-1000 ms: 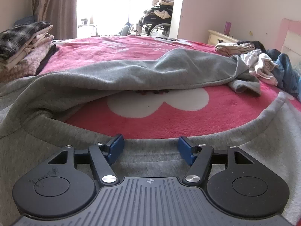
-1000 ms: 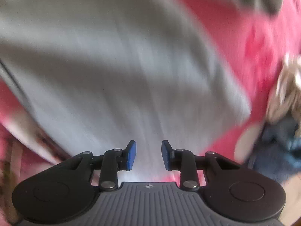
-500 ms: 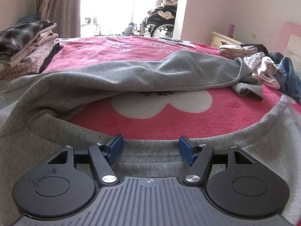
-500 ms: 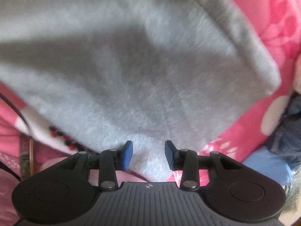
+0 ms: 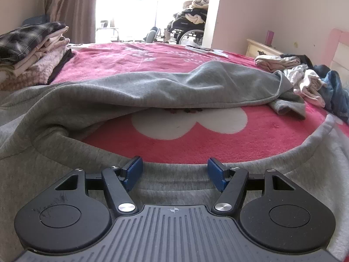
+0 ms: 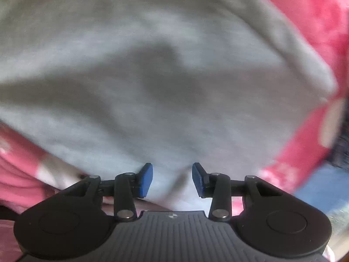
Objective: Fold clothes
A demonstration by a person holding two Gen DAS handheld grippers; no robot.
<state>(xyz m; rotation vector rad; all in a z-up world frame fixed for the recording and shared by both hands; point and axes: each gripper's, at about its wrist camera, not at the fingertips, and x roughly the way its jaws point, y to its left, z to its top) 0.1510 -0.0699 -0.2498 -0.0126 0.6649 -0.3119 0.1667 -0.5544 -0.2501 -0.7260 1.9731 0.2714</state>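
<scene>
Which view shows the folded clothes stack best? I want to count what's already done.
The left wrist view: the folded stack sits at the far left of the pink blanket, plaid piece on top, layers visible. The right wrist view shows none of it, only blurred grey sweatshirt and blanket.

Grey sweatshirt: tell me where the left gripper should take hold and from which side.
Grip the ribbed band of the grey sweatshirt, which lies flat across the open left gripper. Come from the near side, low and forward, so that one finger slides under the edge: it is a thin, clear edge against the pink blanket.
</scene>
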